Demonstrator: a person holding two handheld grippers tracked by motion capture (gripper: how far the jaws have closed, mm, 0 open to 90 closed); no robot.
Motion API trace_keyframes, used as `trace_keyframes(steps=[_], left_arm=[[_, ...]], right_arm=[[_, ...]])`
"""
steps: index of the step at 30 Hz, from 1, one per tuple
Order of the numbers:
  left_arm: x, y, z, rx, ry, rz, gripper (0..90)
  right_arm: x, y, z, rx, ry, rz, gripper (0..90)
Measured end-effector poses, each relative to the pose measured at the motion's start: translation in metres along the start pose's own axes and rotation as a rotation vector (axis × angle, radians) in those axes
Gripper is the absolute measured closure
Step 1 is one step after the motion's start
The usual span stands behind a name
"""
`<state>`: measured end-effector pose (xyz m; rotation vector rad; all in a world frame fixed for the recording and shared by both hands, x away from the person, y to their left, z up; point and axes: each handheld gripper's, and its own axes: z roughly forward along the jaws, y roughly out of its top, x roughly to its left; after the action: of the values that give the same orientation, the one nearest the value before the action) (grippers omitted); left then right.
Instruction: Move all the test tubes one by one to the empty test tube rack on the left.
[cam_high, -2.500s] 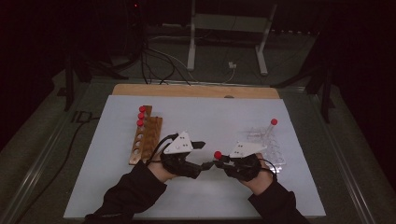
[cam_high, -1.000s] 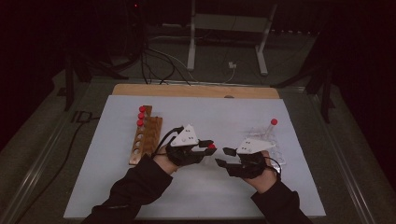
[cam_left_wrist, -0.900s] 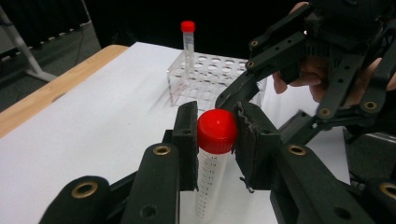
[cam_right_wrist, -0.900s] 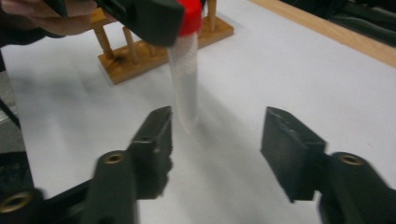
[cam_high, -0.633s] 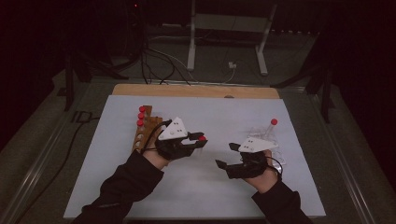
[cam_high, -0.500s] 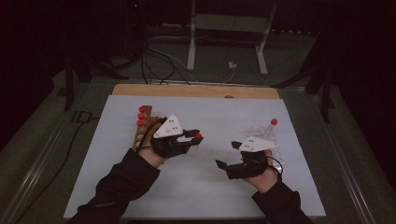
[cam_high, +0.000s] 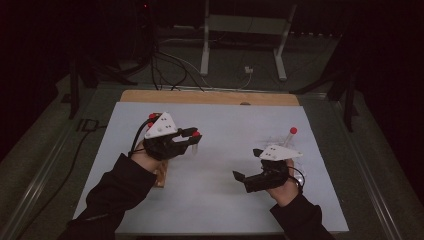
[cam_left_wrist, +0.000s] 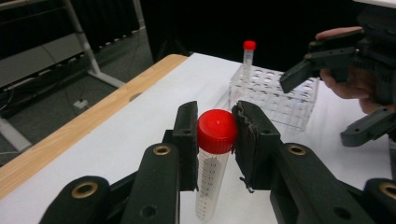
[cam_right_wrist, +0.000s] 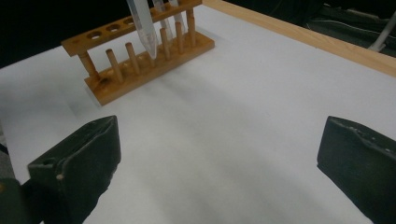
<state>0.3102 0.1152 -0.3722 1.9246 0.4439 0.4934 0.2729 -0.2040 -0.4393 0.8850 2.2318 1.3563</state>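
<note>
Far left of the white table top (cam_high: 220, 195): wooden test-tube rack with a row of round holes and peg supports (cam_right_wrist: 140, 51), partly hidden under the left hand in the high view, carrying red-capped tubes at its far end (cam_high: 151, 116). Just right of the rack: left gripper, black with a grey three-cornered plate (cam_high: 192, 135), raised above the table, jaws closed on a clear plastic graduated tube with a red screw cap (cam_left_wrist: 215, 154); grip at the cap, one pad on either side, tube body hanging below between the jaws. Same tube seen in the right gripper view as a tapered clear tip (cam_right_wrist: 145, 32) poised over the near rail of the wooden rack, not seated in a hole. Centre: bare white surface, wooden strip along the far table edge (cam_high: 210, 97). Right of centre: right gripper, black with grey plate (cam_high: 248, 165), held low over the table, jaws spread wide and holding nothing, well apart from the left gripper. Far right: clear plastic grid rack (cam_left_wrist: 275, 93) with one upright red-capped tube (cam_high: 292, 134) in a far cell, just beyond the right hand.
</note>
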Motion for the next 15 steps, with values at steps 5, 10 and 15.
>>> trace_keyframes(steps=[5,10,15], left_arm=[[0.008,0.003,-0.008,-0.014,0.027,-0.004,72.0],[0.017,0.006,-0.019,-0.025,0.062,-0.013,72.0],[0.028,0.005,-0.032,-0.035,0.112,-0.025,72.0]], right_arm=[[0.0,0.0,-0.001,-0.005,0.001,0.0,0.0],[-0.001,0.0,-0.001,-0.006,0.006,0.005,0.0],[-0.001,0.0,-0.002,-0.018,0.008,0.009,0.0]])
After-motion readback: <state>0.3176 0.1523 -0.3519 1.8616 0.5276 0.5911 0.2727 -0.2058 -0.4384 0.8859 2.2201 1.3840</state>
